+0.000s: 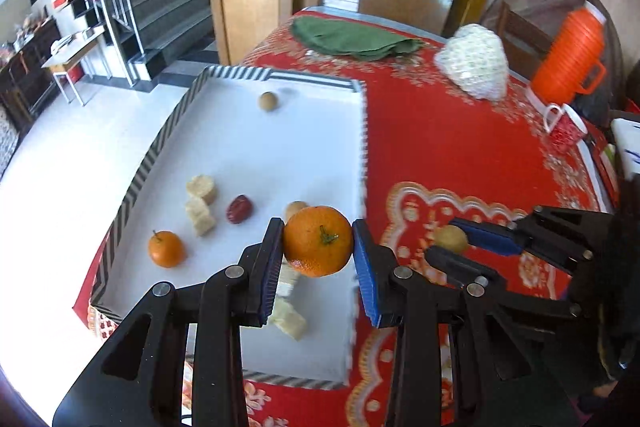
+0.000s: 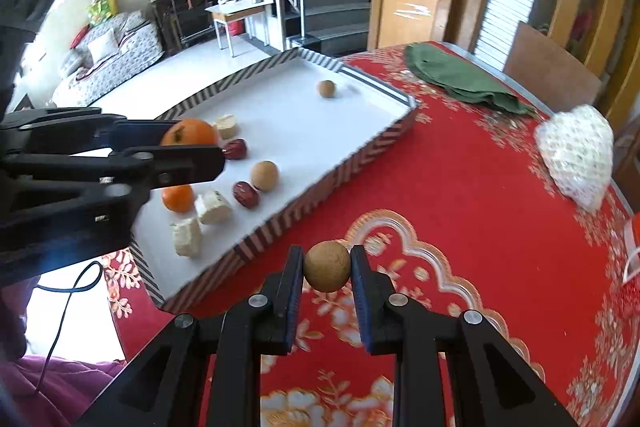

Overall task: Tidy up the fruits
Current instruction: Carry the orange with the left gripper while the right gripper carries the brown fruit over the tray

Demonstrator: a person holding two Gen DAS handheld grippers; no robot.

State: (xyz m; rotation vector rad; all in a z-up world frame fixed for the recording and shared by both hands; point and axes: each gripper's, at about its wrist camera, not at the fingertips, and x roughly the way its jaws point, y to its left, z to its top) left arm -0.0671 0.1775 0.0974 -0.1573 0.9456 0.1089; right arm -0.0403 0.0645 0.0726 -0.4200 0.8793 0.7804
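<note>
My left gripper (image 1: 318, 247) is shut on an orange tangerine (image 1: 318, 246), held above the white tray (image 1: 224, 73) near its right rim. My right gripper (image 2: 327, 267) is shut on a small brown longan (image 2: 327, 266) over the red tablecloth (image 2: 460, 187), just right of the tray (image 2: 360, 155). In the right wrist view the left gripper (image 2: 200, 143) and its tangerine (image 2: 188, 133) hang over the tray's near end. On the tray lie another tangerine (image 1: 166, 249), a red date (image 1: 239, 209), pale chunks (image 1: 202, 191), and a lone longan (image 1: 268, 101) at the far end.
A green cloth (image 1: 352, 37) lies at the table's far edge. A white foam net (image 1: 474, 67), an orange jug (image 1: 570, 61) and a red cup (image 1: 566, 129) stand at the right. A stair and wooden doors rise beyond the table.
</note>
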